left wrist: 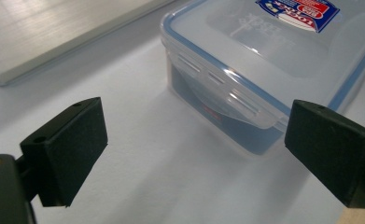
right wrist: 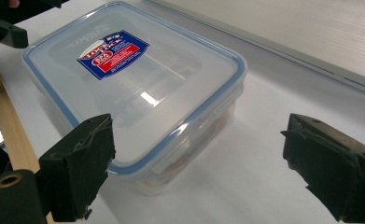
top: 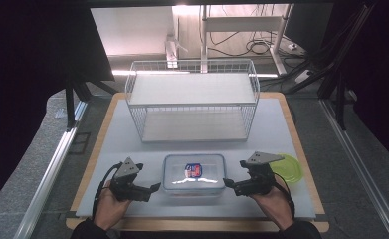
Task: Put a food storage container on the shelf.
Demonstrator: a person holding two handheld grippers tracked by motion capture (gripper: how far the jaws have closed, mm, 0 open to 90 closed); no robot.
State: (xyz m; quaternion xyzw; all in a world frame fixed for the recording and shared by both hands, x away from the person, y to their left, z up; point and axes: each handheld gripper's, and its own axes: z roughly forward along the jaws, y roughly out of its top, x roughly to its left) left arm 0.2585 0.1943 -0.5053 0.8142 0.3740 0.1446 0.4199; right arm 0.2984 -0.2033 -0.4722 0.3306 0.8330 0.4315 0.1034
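The left gripper (top: pixel 155 187) sits at the left end of the clear lidded container (top: pixel 194 172), its jaws spread wide with nothing between them; in the left gripper view the side latch flap (left wrist: pixel 227 95) of the container (left wrist: pixel 264 60) lies just ahead of the jaws, looking folded down against the wall. The container rests on the white mat (top: pixel 132 134) near the front edge, between both grippers and well in front of the wire basket (top: pixel 192 99). The right gripper (top: pixel 226 183) mirrors the left at the other end — jaws also spread, empty, the container's corner (right wrist: pixel 189 135) just ahead of them.

The step in hand looks like taking hold of the container from both ends. To do it well, bring both grippers in level and together, so the box doesn't slide sideways on the mat. Catch the wall or rim under the lid, not the latch flaps — those flex. A green lid (top: pixel 287 168) lies just beyond the right gripper; keep the right elbow clear of it.
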